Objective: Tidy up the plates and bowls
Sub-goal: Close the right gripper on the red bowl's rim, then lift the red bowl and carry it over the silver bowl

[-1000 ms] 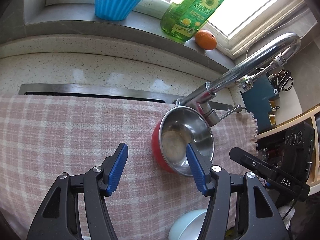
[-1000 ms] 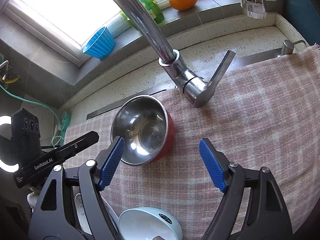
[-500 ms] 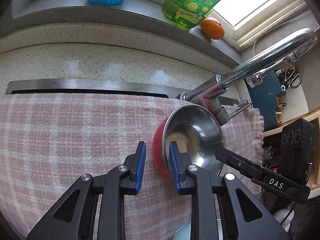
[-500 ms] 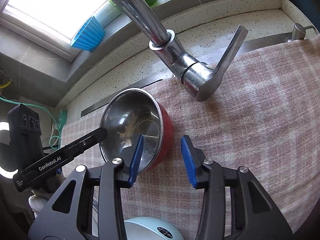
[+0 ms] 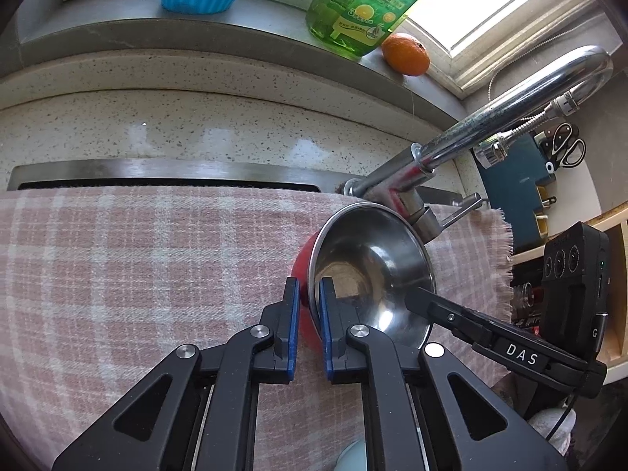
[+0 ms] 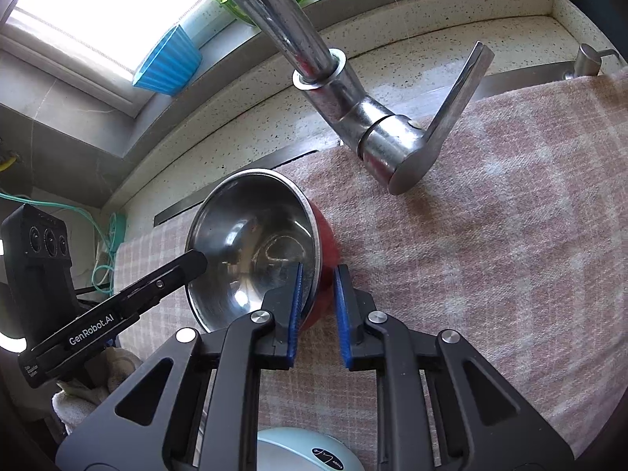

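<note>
The red bowl (image 5: pixel 304 274) with the shiny metal inside lay tipped on the pink checked cloth (image 5: pixel 137 267) over the worktop, just in front of the tap (image 6: pixel 353 117). The left hand-held gripper (image 5: pixel 309 329) was clenched on the bowl's rim on one side. The right hand-held gripper (image 6: pixel 317 306) was clenched on the rim on the other side. A pale blue bowl (image 6: pixel 306 451) sat near, below the grippers.
</note>
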The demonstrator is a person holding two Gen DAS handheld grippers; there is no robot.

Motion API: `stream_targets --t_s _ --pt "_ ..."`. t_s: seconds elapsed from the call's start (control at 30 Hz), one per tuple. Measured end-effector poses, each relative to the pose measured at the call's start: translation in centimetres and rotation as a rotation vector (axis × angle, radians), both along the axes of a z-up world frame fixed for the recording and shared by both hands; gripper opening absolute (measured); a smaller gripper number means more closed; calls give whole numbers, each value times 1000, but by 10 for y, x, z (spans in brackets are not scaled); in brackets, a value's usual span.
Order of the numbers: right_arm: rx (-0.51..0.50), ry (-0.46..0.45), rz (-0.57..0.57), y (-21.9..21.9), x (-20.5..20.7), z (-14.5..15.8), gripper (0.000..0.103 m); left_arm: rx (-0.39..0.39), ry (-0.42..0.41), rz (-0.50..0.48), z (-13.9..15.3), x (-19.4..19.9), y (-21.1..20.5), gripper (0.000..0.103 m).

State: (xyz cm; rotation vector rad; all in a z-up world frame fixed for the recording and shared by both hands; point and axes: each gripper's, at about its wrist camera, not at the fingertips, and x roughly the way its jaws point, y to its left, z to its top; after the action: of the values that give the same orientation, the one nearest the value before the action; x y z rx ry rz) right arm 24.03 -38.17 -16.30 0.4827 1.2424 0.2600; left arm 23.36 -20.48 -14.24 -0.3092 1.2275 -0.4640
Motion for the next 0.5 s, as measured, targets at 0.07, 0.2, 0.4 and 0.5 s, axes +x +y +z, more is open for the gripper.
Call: stream_targets --t_s 0.07,0.2,0.4,0.5 --pt "4 -5 4 1 -4 5 16 -4 -10 1 5 -3 2 8" --pt "1 -29 20 7 -13 20 16 -10 -38 1 19 -12 8 8" --pt "-4 -65 59 23 -31 44 16 -32 -74 18 40 -31 26 8" --pt "-2 -80 79 33 -40 55 16 -40 -90 30 48 -41 38 8"
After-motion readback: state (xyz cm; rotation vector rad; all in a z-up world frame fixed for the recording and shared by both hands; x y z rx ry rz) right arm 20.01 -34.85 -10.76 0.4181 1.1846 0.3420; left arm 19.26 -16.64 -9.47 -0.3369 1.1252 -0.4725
